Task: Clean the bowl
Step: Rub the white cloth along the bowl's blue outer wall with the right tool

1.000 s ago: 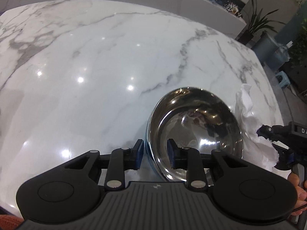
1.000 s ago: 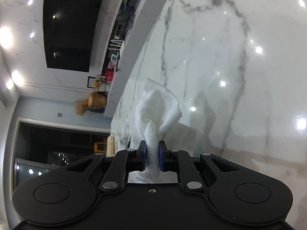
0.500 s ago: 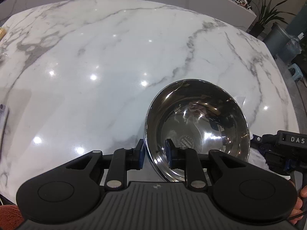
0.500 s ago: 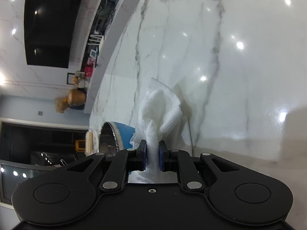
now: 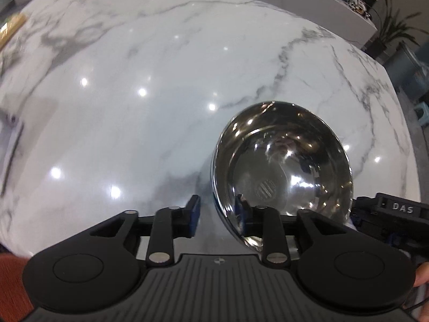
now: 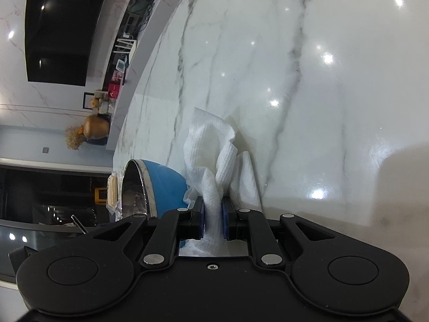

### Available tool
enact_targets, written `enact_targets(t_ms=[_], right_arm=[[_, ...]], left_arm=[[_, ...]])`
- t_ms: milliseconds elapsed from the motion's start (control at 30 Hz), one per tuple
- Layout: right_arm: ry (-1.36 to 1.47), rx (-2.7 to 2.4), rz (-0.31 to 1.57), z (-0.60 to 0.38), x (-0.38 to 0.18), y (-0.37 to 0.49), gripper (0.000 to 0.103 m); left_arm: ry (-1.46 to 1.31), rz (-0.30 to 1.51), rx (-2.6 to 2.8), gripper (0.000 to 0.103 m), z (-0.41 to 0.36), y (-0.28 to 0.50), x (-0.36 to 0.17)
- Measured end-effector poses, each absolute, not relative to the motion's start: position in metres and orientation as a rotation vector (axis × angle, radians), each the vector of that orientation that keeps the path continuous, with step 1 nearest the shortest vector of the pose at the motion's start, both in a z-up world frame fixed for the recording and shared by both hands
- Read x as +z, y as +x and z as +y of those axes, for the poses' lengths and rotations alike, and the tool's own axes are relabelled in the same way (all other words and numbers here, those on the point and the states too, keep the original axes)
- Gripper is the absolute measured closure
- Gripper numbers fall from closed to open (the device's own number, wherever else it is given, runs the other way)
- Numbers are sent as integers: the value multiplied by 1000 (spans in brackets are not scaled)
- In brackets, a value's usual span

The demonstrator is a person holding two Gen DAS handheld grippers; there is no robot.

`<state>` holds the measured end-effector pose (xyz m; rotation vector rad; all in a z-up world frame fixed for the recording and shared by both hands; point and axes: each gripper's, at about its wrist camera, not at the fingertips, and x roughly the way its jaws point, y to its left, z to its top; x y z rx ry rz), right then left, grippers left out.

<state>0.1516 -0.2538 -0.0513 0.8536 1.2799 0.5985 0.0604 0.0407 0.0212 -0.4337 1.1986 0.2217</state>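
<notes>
L gripper jaws just widened, straddling bowl rim loosely, R gripper pinching paper towel

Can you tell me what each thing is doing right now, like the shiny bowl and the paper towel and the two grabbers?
Steel bowl with blue outside: upright, empty.
White paper towel: crumpled, pinched.
Left gripper: jaws just opened, straddling the bowl's rim, left pad off it.
Right gripper: shut on the towel.
</notes>
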Motion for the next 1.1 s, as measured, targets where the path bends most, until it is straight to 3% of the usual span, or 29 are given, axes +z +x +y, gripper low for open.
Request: enact_targets(t_ms=[67, 133, 433, 933, 1033, 1100], right_arm=[[854, 602, 1280, -251, -51, 151, 91], [859, 610, 1278, -247, -49, 151, 91], [1037, 714, 1150, -236, -29, 159, 91], [833, 626, 1276, -160, -35, 180, 91], [830, 626, 1278, -151, -34, 182, 91], [832, 626, 1277, -145, -33, 185, 91]], left_arm=[[-424, 1203, 220, 73, 39, 60, 23], [-400, 1208, 219, 85, 36, 60, 24], [-350, 1193, 242, 92, 42, 69, 26], [-324, 1178, 261, 92, 41, 78, 23], [-361, 1198, 258, 81, 44, 74, 20], [-382, 1210, 250, 79, 44, 72, 17]])
